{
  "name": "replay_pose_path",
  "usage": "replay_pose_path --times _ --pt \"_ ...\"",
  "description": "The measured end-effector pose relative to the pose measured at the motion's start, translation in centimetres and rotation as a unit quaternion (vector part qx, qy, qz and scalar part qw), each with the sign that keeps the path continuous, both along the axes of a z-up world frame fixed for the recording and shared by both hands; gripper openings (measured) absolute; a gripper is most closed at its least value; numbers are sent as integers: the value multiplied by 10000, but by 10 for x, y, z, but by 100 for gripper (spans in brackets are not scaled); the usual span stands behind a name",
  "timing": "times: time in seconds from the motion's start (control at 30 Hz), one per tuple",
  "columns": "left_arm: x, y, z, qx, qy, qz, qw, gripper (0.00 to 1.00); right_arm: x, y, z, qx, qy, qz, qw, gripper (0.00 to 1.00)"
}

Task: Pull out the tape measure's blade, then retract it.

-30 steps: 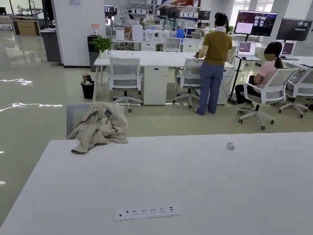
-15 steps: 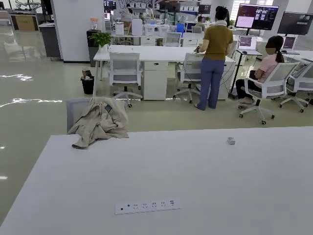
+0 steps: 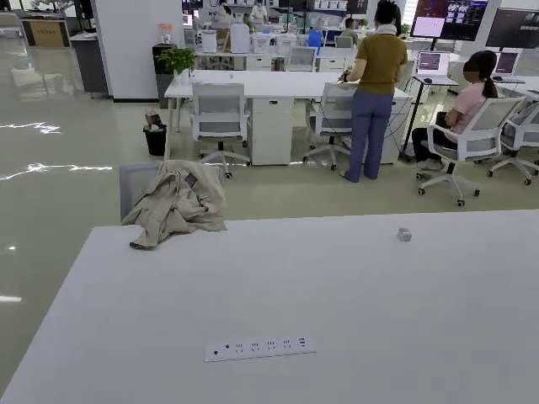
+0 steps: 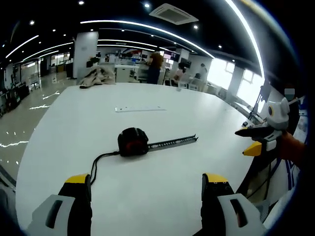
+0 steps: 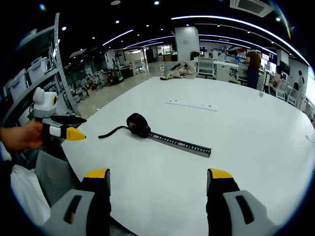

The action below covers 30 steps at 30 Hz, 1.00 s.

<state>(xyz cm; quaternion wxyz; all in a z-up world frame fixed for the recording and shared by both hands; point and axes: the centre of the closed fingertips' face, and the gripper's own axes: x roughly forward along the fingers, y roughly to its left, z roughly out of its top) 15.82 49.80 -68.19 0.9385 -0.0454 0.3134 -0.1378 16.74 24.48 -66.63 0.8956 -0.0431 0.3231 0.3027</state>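
Note:
The tape measure (image 4: 133,141) is a black case with a red face, lying on the white table (image 4: 74,128). Its blade (image 4: 173,143) is pulled out a short way to the right, and a black wrist strap trails off to the left. My left gripper (image 4: 146,179) hovers short of it, open and holding nothing. In the right gripper view the tape measure (image 5: 138,124) lies ahead with its blade (image 5: 180,143) running right. My right gripper (image 5: 158,173) is open too, apart from the tape. Each gripper appears in the other's view: right gripper (image 4: 261,140), left gripper (image 5: 61,127).
A white power strip (image 3: 259,347) is set into the table (image 3: 354,295). A small grey object (image 3: 404,235) sits near the far edge. A beige jacket (image 3: 177,204) hangs over a chair behind the table. People work at desks (image 3: 278,84) beyond.
The head view has shifted slightly. Nothing on the table has moved.

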Motion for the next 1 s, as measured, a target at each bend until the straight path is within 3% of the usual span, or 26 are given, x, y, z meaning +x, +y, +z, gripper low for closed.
replay_pose_path --times 0.33,0.73,1.0 --pt "-16 -3 9 157 57 111 9998 94 -11 2 5 21 61 -41 10000 85" --pt "-33 -10 8 83 201 122 9997 100 -25 2 8 203 113 -146 9996 89" --pt "-32 -14 16 -96 71 297 9995 100 -30 -1 9 209 126 -190 9995 90"
